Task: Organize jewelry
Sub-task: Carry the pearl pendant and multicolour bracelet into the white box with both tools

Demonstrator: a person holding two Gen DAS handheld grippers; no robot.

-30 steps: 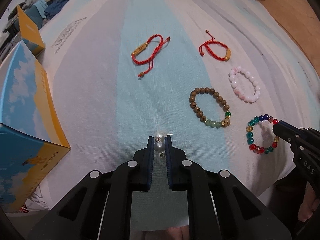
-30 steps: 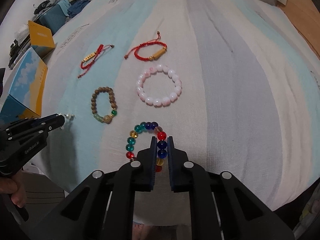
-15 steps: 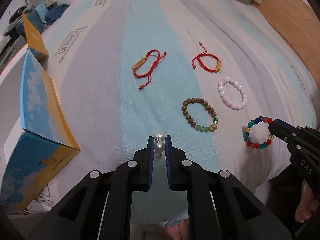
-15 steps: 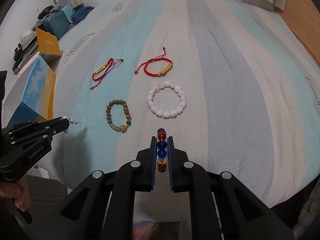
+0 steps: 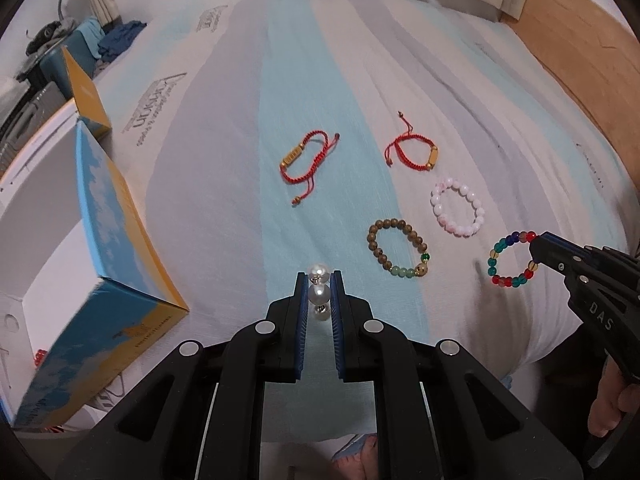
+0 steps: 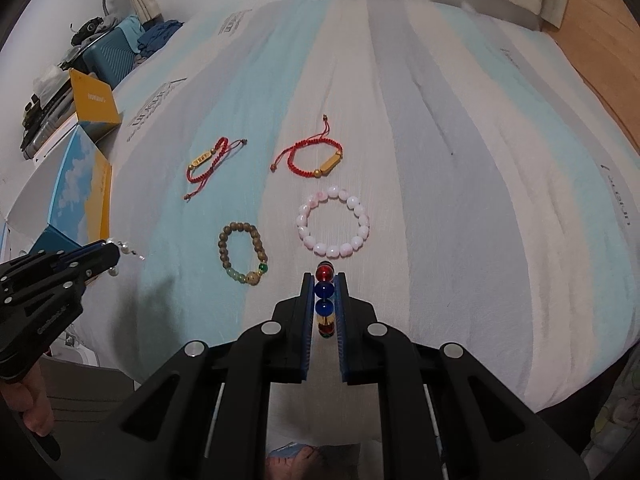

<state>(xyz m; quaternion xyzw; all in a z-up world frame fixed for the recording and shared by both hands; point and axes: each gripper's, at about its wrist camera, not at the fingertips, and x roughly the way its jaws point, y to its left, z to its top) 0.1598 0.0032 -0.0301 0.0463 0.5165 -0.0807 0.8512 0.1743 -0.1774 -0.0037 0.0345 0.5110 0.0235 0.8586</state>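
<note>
My left gripper (image 5: 319, 280) is shut on a white pearl piece (image 5: 319, 292), held in the air above the striped bedspread (image 5: 224, 184). My right gripper (image 6: 324, 280) is shut on a multicoloured glass-bead bracelet (image 6: 324, 292); in the left wrist view that bracelet (image 5: 510, 260) hangs as a ring from the right gripper's tip (image 5: 538, 246). On the bed lie a brown wooden-bead bracelet (image 5: 398, 248), a pink bead bracelet (image 5: 458, 210) and two red cord bracelets (image 5: 308, 160) (image 5: 412, 152). The left gripper (image 6: 112, 254) shows at the right wrist view's left edge.
An open blue-and-yellow box (image 5: 100, 264) with a white inside sits at the bed's left edge, its yellow lid flap (image 5: 84, 92) standing up. A teal suitcase with clothes (image 6: 116, 52) stands beyond. Wooden floor (image 5: 580, 52) lies right. A person's hand (image 5: 612, 408) holds the right gripper.
Both grippers have risen with their pieces. The colourful bracelet has come off the bedspread and now hangs free, and the bed and box look farther away.
</note>
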